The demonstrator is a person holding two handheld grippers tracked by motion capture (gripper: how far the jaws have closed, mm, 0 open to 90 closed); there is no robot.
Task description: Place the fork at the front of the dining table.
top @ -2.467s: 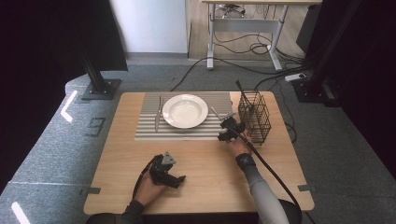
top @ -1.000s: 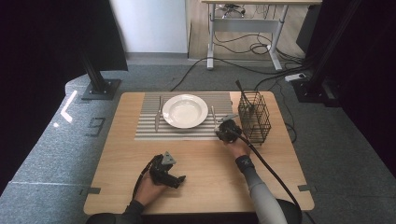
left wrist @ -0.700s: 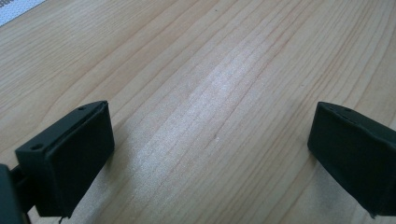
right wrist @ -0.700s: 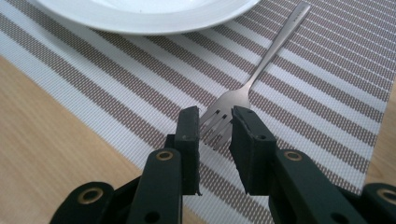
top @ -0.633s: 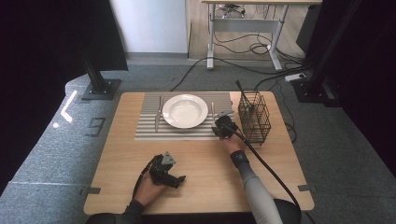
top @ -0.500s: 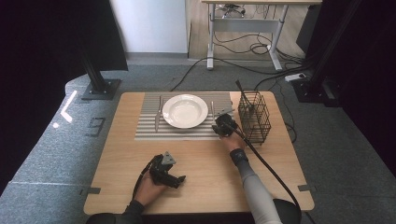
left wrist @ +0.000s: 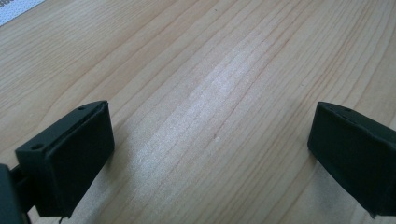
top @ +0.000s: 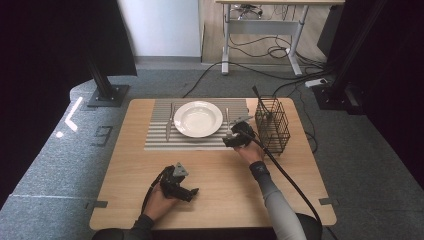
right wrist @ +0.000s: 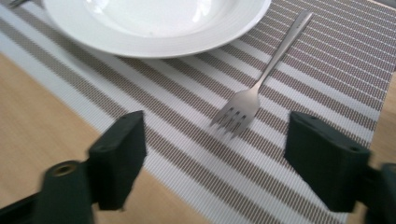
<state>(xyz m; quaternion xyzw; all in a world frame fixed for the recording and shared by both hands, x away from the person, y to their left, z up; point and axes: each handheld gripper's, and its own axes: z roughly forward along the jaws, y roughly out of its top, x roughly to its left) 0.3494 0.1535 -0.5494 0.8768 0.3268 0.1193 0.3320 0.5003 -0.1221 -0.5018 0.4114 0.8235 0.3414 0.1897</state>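
- In the high view, the wooden table (top: 210, 170) was evenly and brightly lit, while the surroundings at 9 and 3 o'clock were left almost black.
- A bright patch of daylight was seen at 12 o'clock.
- Only short, soft shadows were cast.
- In the left gripper view, a pale sheen was spread across the wood grain at the centre, and the image was kept fairly sharp.
- In the right gripper view, glare was caught on the plate (right wrist: 154, 23) at 12 o'clock and on the fork (right wrist: 261, 79); the near jaws at 7 o'clock were blurred.

one plate (top: 198, 118), one fork (right wrist: 261, 75), one knife (top: 169, 122), one striped placemat (top: 160, 140), one wire basket (top: 272, 126), two grippers
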